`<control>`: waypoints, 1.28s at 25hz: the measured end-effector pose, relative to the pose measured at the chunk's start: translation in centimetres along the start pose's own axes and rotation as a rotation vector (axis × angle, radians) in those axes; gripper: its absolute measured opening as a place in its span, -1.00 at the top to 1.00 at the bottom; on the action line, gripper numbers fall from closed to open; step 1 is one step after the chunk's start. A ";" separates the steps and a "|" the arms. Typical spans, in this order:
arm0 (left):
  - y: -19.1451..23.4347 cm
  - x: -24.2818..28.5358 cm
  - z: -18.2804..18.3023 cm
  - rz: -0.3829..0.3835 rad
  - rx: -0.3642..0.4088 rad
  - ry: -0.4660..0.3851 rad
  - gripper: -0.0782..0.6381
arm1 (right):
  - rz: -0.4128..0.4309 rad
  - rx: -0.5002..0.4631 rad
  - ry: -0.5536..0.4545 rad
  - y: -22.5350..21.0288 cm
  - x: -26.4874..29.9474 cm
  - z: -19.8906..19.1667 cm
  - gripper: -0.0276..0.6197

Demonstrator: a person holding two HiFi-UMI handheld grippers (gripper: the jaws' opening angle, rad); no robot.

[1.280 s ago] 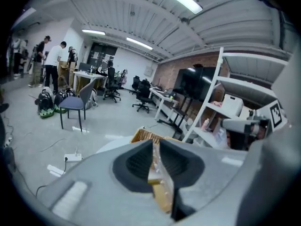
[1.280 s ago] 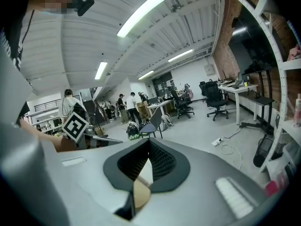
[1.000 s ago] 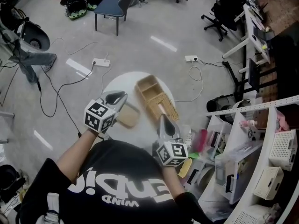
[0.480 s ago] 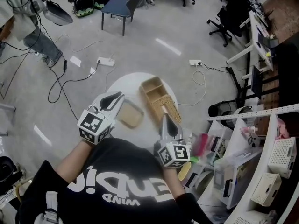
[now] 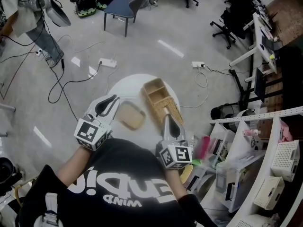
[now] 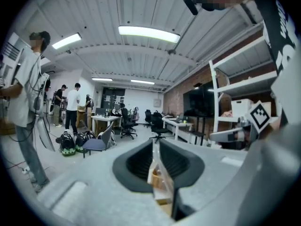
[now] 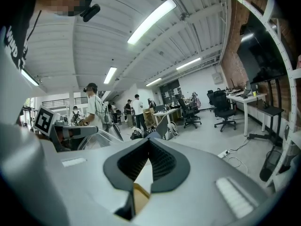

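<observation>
Left gripper (image 5: 113, 99): we log the jaws pressed together, with only a hairline slit between the pads and a sliver of tan showing in it. We make out nothing gripped.
Left gripper, position: over the 8 o'clock edge of the round white table (image 5: 124, 85), tip aimed toward 1 o'clock.
Tan lid (image 5: 131, 116): lies flat on the table, just beside the left gripper at its 3 o'clock. We cannot tell whether they touch.
Right gripper (image 5: 166, 118): jaws closed, pads meeting at the tip, nothing held. White tabletop and a tan edge show in the wedge below.
Right gripper, position: at the table's 5 o'clock edge, tip aimed to 12 o'clock, over the near end of the wicker basket (image 5: 160, 98).
Wicker basket: long, split into compartments, lying on the right half of the table. It sits near the lid, at the lid's 2 o'clock, and apart from it.
Floor, 12 o'clock: blue chair (image 5: 120, 6).
Floor, 11 o'clock: power strip (image 5: 108, 62) with trailing cable.
Floor, 10 o'clock: a person (image 5: 28, 11) standing.
4 o'clock: white shelving (image 5: 265, 174), bins stacked on it.
</observation>
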State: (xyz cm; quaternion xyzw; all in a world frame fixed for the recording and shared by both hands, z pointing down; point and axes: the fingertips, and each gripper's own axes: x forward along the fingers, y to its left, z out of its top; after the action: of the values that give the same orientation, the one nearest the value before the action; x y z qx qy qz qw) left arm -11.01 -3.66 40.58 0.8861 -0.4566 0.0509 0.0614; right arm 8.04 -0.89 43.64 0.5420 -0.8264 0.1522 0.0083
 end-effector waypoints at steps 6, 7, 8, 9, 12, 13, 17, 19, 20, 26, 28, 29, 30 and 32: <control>0.4 0.1 -0.2 0.038 -0.010 -0.016 0.66 | -0.003 -0.026 -0.018 -0.3 0.2 0.4 0.92; 0.5 0.1 -0.2 0.038 -0.011 -0.024 0.66 | -0.002 -0.028 -0.020 -0.4 0.3 0.4 0.92; 0.6 0.1 -0.3 0.039 -0.011 -0.031 0.66 | -0.002 -0.030 -0.022 -0.4 0.3 0.4 0.92; 0.7 0.1 -0.4 0.041 -0.014 -0.034 0.66 | -0.002 -0.031 -0.024 -0.4 0.4 0.4 0.92; 1.0 0.0 -1.1 0.044 -0.032 -0.028 0.66 | -0.009 -0.030 -0.022 -0.4 0.5 0.2 0.92; 1.1 0.0 -1.2 0.048 -0.036 -0.022 0.66 | -0.012 -0.028 -0.021 -0.4 0.5 0.2 0.92; 1.2 0.2 -1.3 0.059 -0.035 0.000 0.66 | -0.017 -0.025 -0.020 -0.5 0.5 0.2 0.92; 1.0 0.3 -1.2 0.048 -0.032 -0.010 0.66 | -0.017 -0.033 -0.022 -0.5 0.5 0.2 0.92; 1.0 0.3 -1.3 0.045 -0.033 -0.012 0.66 | -0.017 -0.036 -0.023 -0.5 0.5 0.2 0.92; 1.2 0.5 -1.4 0.060 -0.045 -0.001 0.66 | -0.020 -0.034 -0.017 -0.7 0.6 -0.1 0.92; 1.3 0.6 -1.6 0.057 -0.046 0.005 0.66 | -0.022 -0.034 -0.015 -0.7 0.8 -0.2 0.92; 1.3 0.6 -1.7 0.055 -0.047 0.006 0.66 | -0.023 -0.033 -0.014 -0.7 0.9 -0.2 0.92; 1.3 0.7 -1.7 0.052 -0.048 0.003 0.66 | -0.023 -0.033 -0.014 -0.7 0.9 -0.2 0.92; 1.2 0.8 -1.5 0.051 -0.048 -0.004 0.66 | -0.024 -0.032 -0.014 -0.7 0.9 -0.1 0.92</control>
State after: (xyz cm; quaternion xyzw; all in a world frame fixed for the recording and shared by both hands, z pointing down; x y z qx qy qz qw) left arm -11.60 -4.78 42.29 0.8725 -0.4803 0.0398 0.0804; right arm 8.29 -1.94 44.11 0.5529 -0.8221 0.1353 0.0132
